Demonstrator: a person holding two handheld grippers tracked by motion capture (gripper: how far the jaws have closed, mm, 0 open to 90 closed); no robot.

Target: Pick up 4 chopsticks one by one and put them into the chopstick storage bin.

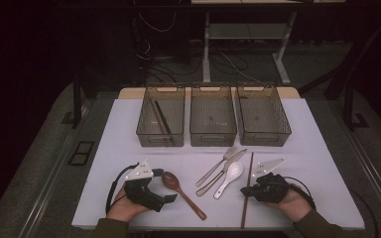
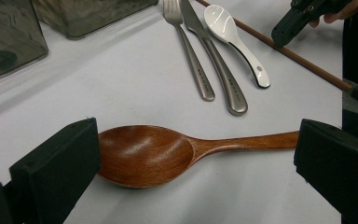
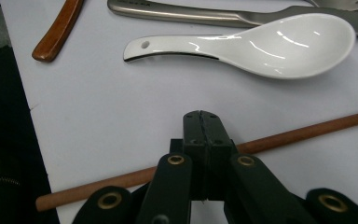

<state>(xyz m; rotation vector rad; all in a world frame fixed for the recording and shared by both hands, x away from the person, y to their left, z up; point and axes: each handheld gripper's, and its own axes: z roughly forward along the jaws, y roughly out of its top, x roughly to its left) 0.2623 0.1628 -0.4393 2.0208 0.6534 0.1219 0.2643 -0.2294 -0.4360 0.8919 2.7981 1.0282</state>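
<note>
A brown wooden spoon (image 1: 181, 193) (image 2: 144, 154) lies on the white table between the wide-apart jaws of my left gripper (image 1: 162, 186) (image 2: 196, 158), which is open; the pads do not touch it. My right gripper (image 1: 244, 191) (image 3: 201, 122) is shut, its tips resting over a long brown chopstick (image 1: 248, 198) (image 3: 307, 133) that lies flat beneath them, not pinched. Between the grippers lie a white ceramic spoon (image 1: 229, 177) (image 3: 270, 44), a steel knife (image 1: 223, 172) (image 2: 219, 60) and a steel fork (image 1: 217, 166) (image 2: 189, 51).
Three smoky transparent bins stand in a row at the back of the table: left (image 1: 159, 139), middle (image 1: 213, 139) and right (image 1: 265, 139). The left one holds a couple of dark sticks (image 1: 159, 119). The table's front edge runs just under my hands.
</note>
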